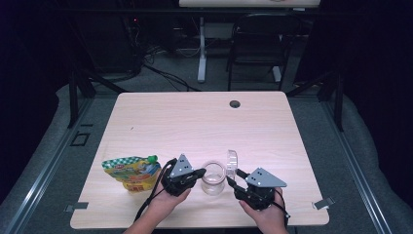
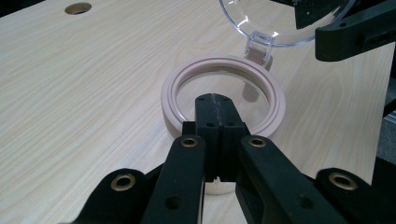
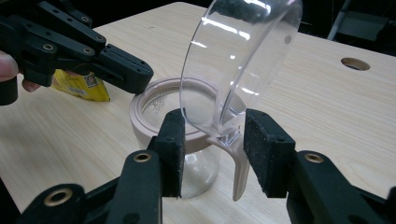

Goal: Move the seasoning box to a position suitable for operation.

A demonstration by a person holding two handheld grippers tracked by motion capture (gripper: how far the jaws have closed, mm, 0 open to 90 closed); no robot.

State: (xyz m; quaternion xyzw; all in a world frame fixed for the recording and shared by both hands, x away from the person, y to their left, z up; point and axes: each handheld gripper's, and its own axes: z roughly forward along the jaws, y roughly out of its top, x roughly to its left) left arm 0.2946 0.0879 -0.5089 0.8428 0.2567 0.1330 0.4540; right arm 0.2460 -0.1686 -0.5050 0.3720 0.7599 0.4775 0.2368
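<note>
I work at a pale wood-grain table (image 1: 160, 122) with a round cable hole (image 1: 235, 104) near its far edge. Around it the room is dark: grey carpet, a black folding chair (image 1: 258, 46) and a white desk leg (image 1: 201, 48) beyond the table.

The clear jar (image 1: 213, 179) stands upright near my edge of the table, between my two tools, its long axis vertical and its mouth facing straight up, ringed by a beige collar (image 2: 223, 93). Its clear hinged lid (image 1: 231, 162) is swung up on edge at the jar's right side, the hollow face turned toward the jar.

My left gripper (image 1: 198, 173) has its jaws pressed together on the near side of the beige collar, pinching the rim. My right gripper (image 3: 212, 147) has its jaws spread either side of the lid's hinge end; I cannot tell whether the pads touch it.

A yellow food pouch (image 1: 132, 171) with a green cap lies just left of my left hand (image 1: 168, 200).
</note>
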